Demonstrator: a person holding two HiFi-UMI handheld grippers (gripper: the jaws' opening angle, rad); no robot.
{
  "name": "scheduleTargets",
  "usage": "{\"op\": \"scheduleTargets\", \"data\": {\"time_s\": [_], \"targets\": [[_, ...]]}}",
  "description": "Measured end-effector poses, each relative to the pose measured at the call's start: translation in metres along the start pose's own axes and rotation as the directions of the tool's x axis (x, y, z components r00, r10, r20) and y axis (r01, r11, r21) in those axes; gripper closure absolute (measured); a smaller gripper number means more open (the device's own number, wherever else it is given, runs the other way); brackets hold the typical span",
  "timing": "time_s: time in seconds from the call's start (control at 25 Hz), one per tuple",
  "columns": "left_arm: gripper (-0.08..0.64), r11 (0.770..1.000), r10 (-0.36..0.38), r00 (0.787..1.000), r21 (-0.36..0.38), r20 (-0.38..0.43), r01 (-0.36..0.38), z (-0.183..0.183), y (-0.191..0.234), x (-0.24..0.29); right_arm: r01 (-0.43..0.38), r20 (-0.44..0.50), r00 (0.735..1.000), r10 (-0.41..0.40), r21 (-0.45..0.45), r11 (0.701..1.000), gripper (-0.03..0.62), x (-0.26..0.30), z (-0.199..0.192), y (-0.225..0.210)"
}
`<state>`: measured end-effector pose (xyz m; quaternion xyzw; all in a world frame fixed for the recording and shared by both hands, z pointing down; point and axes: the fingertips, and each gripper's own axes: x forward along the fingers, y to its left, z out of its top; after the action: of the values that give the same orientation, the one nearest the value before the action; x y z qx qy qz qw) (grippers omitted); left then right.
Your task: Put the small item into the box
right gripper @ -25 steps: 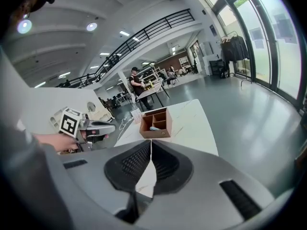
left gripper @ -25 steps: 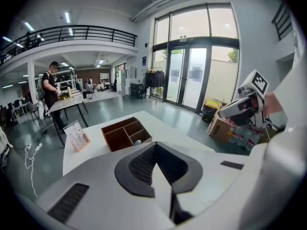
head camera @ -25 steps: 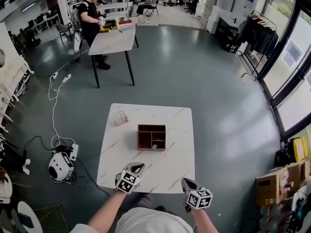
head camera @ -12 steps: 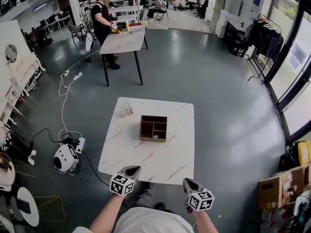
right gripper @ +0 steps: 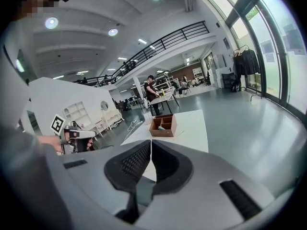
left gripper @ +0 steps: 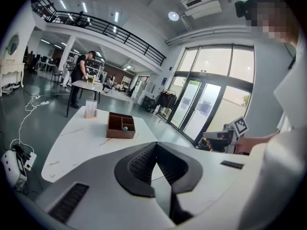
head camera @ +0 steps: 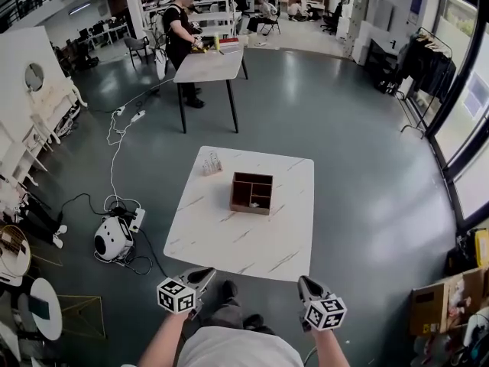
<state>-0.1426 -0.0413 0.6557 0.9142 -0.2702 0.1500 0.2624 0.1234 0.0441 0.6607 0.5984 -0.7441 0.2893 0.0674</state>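
The brown wooden box [head camera: 252, 193] with compartments stands in the middle of the white marble table [head camera: 229, 243]. A small pale item [left gripper: 124, 127] lies inside one near compartment and also shows in the right gripper view as the small item [right gripper: 161, 127]. My left gripper [head camera: 200, 275] and right gripper [head camera: 307, 285] hang off the table, just short of its near edge. Both are shut with nothing between the jaws. In the gripper views the left gripper [left gripper: 155, 145] and the right gripper [right gripper: 150, 142] point toward the far-off box [left gripper: 121, 126].
A small clear holder [head camera: 212, 163] stands at the table's far left corner. Behind is a second table [head camera: 210, 63] with a person [head camera: 182, 33] at it. A white round device [head camera: 113, 239] with cables lies on the floor at left. Cardboard boxes [head camera: 447, 300] sit at right.
The view has drawn back from the table. Both grippers have come off its near edge toward the body, staying shut and empty. The box and item have not moved.
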Motion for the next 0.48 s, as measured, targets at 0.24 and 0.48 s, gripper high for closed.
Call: {"op": "scheduleTargets", "data": {"time_s": [0.24,0.48], "targets": [[0.546,0.999,0.029,0.999,-0.018,0.041,-0.028,0.005,0.01,-0.03,-0.018,0.017,1.0,0.019,-0.047,0.999,0.566,0.01,0.011,0.019],[0.546,1.0,0.028,0.997,-0.008,0.07,-0.027,0.025,0.029,-0.044,-0.021,0.019,1.0,0.023,-0.113,0.993,0.566,0.028,0.022,0.039]]}}
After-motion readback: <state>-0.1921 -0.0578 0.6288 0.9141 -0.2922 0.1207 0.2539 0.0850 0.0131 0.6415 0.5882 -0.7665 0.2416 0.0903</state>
